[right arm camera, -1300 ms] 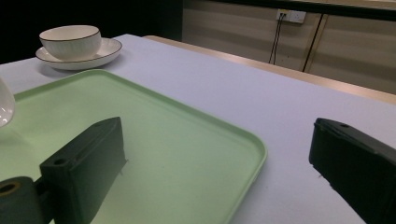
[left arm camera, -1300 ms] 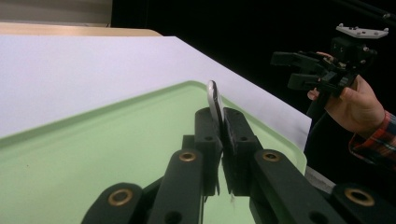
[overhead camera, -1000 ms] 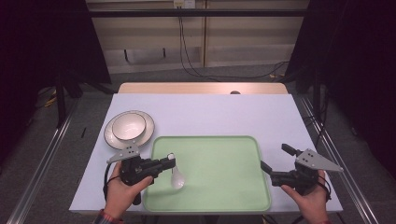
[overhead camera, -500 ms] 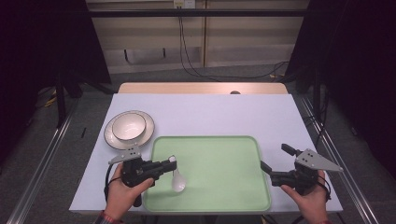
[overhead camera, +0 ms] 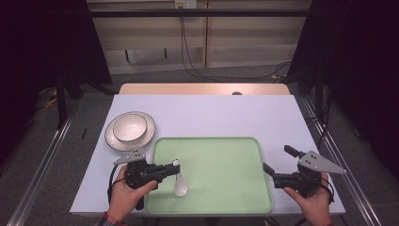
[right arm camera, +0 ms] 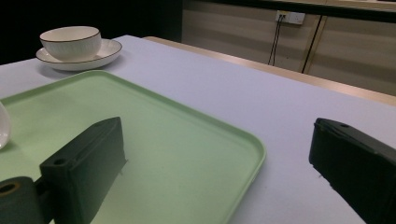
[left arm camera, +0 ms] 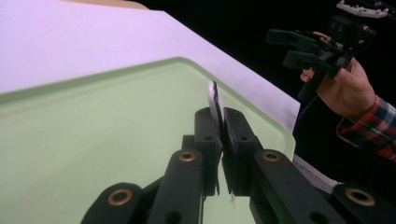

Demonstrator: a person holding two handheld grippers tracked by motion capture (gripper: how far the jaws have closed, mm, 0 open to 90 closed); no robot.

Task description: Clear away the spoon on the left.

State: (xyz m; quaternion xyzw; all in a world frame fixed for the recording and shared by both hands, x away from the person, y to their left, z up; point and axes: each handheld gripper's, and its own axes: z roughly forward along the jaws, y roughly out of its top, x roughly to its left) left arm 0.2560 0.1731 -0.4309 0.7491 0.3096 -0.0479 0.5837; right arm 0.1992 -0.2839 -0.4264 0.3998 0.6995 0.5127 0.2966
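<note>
Nothing much has moved since a second ago: both of my hands sit where they were, and the white spoon [overhead camera: 179, 181] hangs over the same near left part of the green tray [overhead camera: 221, 146].

My left gripper [overhead camera: 170, 170] has its jaws clamped on the spoon's handle. In the left gripper view I see the thin handle [left arm camera: 215, 100] standing on edge between the two black pads. The spoon's bowl end points toward me and looks like it is touching the tray or just above it; I cannot tell which.

My right gripper [overhead camera: 277, 165] waits near the tray's right edge with its jaws wide apart and nothing in them.

I think the spoon is light, hard and smooth, like china, so it could slip or chip if it drops. Holding it by the handle seems best.

A bowl [overhead camera: 130, 128] sits on a plate [overhead camera: 113, 141] on the desk [overhead camera: 226, 113], just past the tray's far left corner.
</note>
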